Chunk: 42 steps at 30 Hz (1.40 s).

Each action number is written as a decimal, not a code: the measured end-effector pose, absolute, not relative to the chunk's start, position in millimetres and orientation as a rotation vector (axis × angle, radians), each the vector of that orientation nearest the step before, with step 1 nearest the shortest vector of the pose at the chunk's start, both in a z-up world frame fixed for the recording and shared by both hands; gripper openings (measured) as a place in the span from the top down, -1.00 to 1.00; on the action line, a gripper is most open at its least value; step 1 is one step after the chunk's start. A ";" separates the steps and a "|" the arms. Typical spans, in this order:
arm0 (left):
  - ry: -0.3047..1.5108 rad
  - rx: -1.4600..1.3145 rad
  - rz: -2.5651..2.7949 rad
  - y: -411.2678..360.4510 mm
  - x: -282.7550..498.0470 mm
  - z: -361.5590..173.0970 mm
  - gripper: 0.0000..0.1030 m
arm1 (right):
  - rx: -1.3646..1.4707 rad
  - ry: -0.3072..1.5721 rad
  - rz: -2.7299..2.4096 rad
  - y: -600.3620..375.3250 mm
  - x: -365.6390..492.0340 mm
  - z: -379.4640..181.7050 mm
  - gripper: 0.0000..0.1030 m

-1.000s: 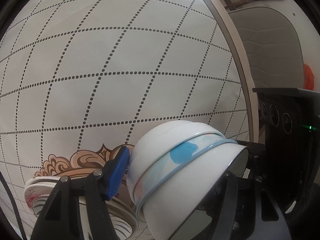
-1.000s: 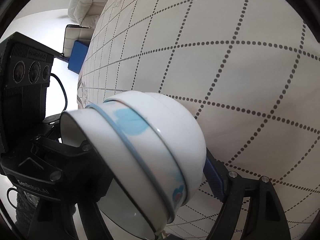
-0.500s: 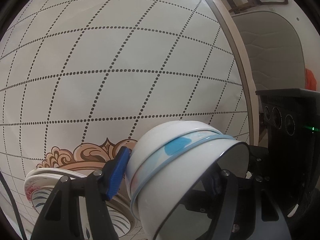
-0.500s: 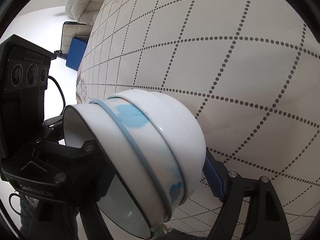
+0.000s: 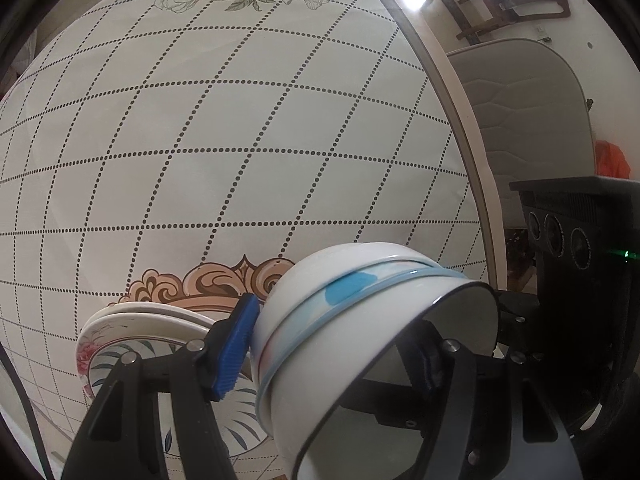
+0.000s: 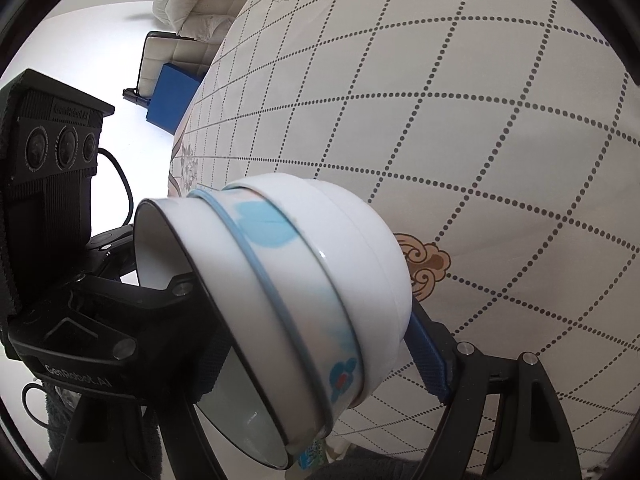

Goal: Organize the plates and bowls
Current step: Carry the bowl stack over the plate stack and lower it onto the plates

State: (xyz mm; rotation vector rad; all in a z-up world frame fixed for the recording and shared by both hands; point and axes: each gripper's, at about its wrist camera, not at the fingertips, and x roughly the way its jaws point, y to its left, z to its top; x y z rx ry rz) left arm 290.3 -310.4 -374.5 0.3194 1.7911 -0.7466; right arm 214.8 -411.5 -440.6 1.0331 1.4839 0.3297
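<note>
Left gripper [image 5: 332, 356] clamps a tilted stack of white bowls [image 5: 360, 320], one finger hidden inside; beneath, patterned plates [image 5: 132, 344] are partly covered on the dotted-grid tablecloth [image 5: 240, 140].

Right gripper [image 6: 320, 340] likewise grips the stack [image 6: 312, 272]; the other gripper's housing [image 6: 52, 168] reads "GenRobot.AI". A blue box [image 6: 172, 96] sits beyond the table.

Plates [image 5: 136, 328] block low-left; cloth [image 5: 240, 160] ahead open.
</note>
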 end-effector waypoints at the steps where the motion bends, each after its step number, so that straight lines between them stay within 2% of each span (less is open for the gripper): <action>1: 1.788 0.319 -0.745 -306.9 291.0 -371.5 -0.24 | 1.032 1.483 0.331 -409.0 214.9 -437.0 -0.59; 8: 1.757 0.283 -0.720 -275.5 294.7 -353.0 -0.24 | 1.023 1.505 0.369 -382.3 217.0 -417.9 -0.59; 16: 1.760 0.221 -0.671 -232.3 293.6 -356.4 -0.24 | 0.947 1.536 0.414 -336.6 226.4 -410.2 -0.59; 27: 1.774 0.166 -0.607 -166.7 301.6 -363.2 -0.24 | 0.889 1.592 0.479 -268.0 243.1 -423.0 -0.59; 42: 1.797 0.128 -0.584 -128.9 313.9 -377.2 -0.24 | 0.845 1.636 0.487 -230.8 260.6 -438.7 -0.59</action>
